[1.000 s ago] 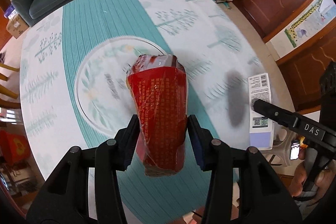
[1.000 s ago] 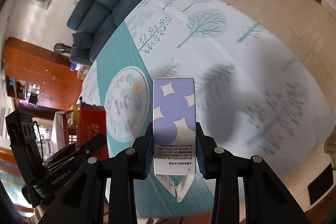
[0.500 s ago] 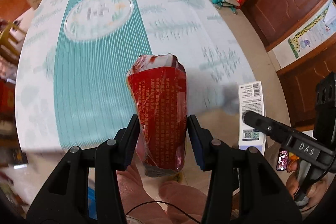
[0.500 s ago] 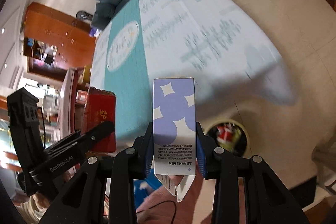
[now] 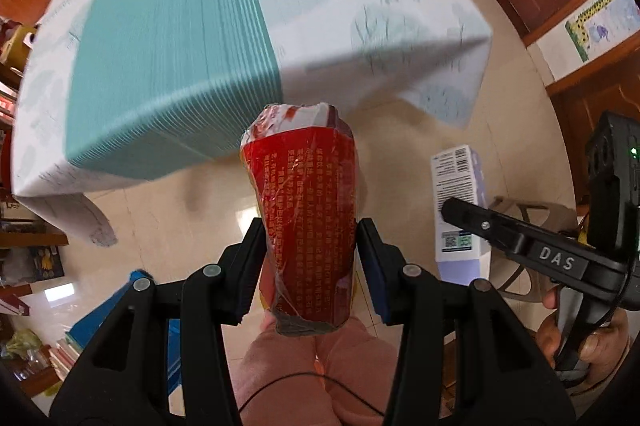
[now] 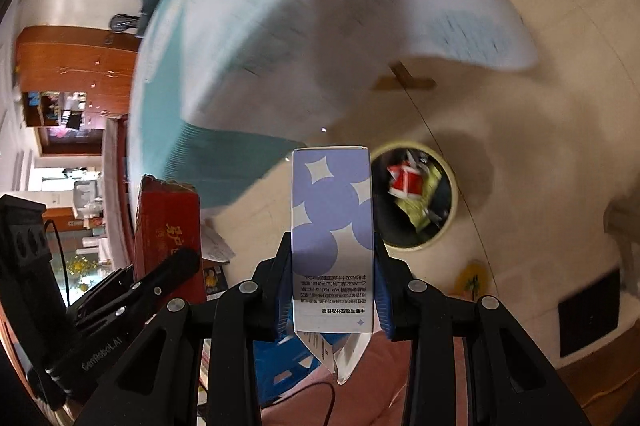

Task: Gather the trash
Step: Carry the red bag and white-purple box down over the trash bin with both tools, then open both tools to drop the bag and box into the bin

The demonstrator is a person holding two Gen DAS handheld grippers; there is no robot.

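Left claw (image 5: 310, 258) clamps a crumpled red wrapper (image 5: 308, 210); right claw (image 6: 332, 286) clamps a purple-and-white carton (image 6: 332, 222), both off the surface (image 5: 168, 38) & over the floor. Trash bin (image 6: 450, 226) sits just ahead & right of the right claw's tips. Best practice: centre each item over the bin mouth, carton first, w/ tips pointing down, before opening, so neither clips the rim.

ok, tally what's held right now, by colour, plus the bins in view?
Red items held: 1, red package in the left gripper
Purple-and-white items held: 1, purple carton in the right gripper
Bins: 1, trash bin on the floor
Total: 3
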